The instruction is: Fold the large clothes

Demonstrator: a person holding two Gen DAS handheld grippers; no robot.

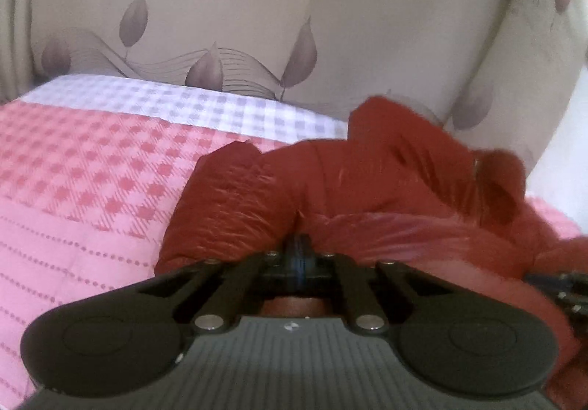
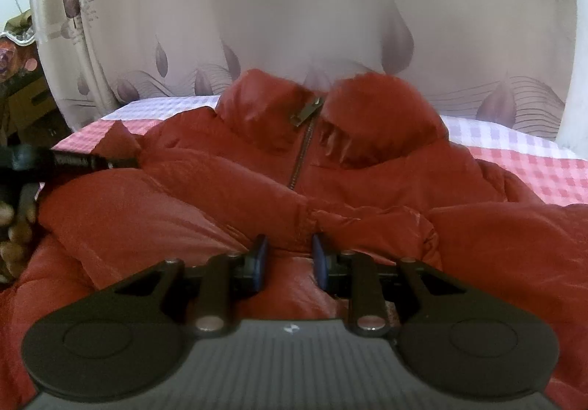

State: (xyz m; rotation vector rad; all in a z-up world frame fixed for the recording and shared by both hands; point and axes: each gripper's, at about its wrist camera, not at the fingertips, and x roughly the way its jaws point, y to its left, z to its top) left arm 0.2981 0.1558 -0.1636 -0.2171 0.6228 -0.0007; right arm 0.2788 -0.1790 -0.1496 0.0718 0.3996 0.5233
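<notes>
A puffy red jacket (image 1: 330, 189) lies on the pink checked bedspread (image 1: 92, 171). In the right wrist view the jacket (image 2: 367, 175) lies front up, its collar at the far end and its zipper (image 2: 301, 153) partly done up. My left gripper (image 1: 299, 248) is shut on a fold of the jacket's edge, and the fabric puckers around its tips. That gripper (image 2: 73, 160) also shows at the left of the right wrist view, with a hand (image 2: 18, 219) on it. My right gripper (image 2: 288, 252) rests low on the jacket's middle. Its fingers (image 2: 259, 255) stand apart, with red fabric showing between them.
A beige curtain (image 1: 220, 6) with a leaf print hangs right behind the bed. A white and grey checked band (image 1: 183, 101) runs along the bed's far edge. Boxes and clutter (image 2: 22, 86) stand past the bed's left corner.
</notes>
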